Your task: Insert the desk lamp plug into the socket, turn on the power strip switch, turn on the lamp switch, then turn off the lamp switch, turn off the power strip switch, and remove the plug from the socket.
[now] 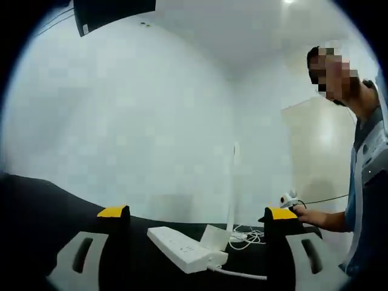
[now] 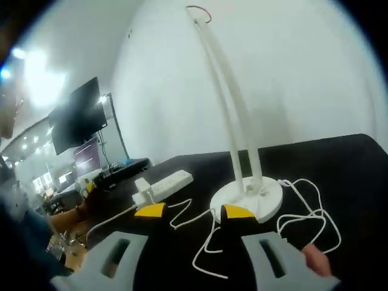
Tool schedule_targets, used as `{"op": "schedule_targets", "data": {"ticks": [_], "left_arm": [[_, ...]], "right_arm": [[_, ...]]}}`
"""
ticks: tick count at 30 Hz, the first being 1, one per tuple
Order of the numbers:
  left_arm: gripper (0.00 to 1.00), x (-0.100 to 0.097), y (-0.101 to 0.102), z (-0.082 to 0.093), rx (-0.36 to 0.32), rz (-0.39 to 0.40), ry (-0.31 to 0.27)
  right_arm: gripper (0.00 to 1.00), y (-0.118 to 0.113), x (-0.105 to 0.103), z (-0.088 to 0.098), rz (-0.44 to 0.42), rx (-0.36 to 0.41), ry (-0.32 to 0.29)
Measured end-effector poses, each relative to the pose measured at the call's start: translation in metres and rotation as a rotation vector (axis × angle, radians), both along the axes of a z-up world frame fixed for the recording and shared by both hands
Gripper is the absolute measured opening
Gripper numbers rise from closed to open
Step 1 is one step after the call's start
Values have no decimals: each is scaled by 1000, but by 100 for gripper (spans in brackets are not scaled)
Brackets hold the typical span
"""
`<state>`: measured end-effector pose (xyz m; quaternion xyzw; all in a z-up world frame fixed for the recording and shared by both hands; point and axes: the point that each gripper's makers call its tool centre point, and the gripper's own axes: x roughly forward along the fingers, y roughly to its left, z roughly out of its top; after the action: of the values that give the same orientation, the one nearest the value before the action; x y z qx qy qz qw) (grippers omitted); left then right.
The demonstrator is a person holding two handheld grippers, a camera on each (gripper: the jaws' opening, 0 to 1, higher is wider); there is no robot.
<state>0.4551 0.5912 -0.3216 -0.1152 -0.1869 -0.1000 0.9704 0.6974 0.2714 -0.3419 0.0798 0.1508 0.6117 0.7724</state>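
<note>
Table: we see a black top in both views, carrying everything below.
Wall: we see it plain and white behind the table in the left gripper view.
Screen: we see a dark one hanging on the far wall in the right gripper view.
Person: we see someone at the right edge of the left gripper view, one hand reaching over the table.
Lamp: we see its round white base on the table, just beyond the right tongs, with a thin white stem rising tall and leaning left in that view.
Power strip: we see it white and long, flat on the table between the left tongs' jaws but farther off; in the right gripper view it lies to the left of the lamp base, apart from it.
Cord: we see a white one looping loose over the table around the lamp base.
Plug: we cannot tell where it is.
Left tongs: we see the jaws wide apart, holding nothing.
Right tongs: we see the jaws parted and empty, over the cord.
</note>
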Motion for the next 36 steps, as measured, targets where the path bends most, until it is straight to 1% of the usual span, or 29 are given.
{"op": "schedule_targets", "data": {"ticks": [1,3,5,7,10,13,15,16,17,20,22,24,27,30,36], "left_arm": [[87,3,-3,-6,14,-6,34],[85,9,-12,-15,56,-21,80],[84,15,-18,-22,77,-31,114],[87,19,-18,-28,84,-21,143],[88,20,-16,-29,89,-8,142],[87,20,-13,-26,92,6,119],[87,23,-12,-28,102,14,126],[87,24,-12,-30,106,14,137],[87,25,-12,-33,114,12,150],[85,28,-14,-40,133,0,185],[84,29,-13,-42,137,-3,198],[84,28,-13,-44,143,-1,207],[84,28,-13,-45,151,1,214],[83,29,-13,-47,156,-6,226],[81,28,-15,-50,170,-5,240]], "right_arm": [[36,1,2,1,0,-3,-4],[35,4,6,2,3,-13,-16],[35,8,10,4,6,-18,-26],[35,12,12,6,10,-22,-33],[35,21,17,14,21,-27,-58],[35,31,20,18,40,-56,-100],[35,38,24,20,49,-67,-113],[34,41,25,20,56,-71,-117],[33,45,30,21,48,-69,-132],[32,53,44,19,34,-80,-136],[32,57,51,15,22,-96,-140],[32,60,61,11,5,-118,-152],[31,65,71,7,-2,-132,-157],[29,70,78,5,-8,-130,-150],[27,79,84,-2,-12,-139,-137]]}}
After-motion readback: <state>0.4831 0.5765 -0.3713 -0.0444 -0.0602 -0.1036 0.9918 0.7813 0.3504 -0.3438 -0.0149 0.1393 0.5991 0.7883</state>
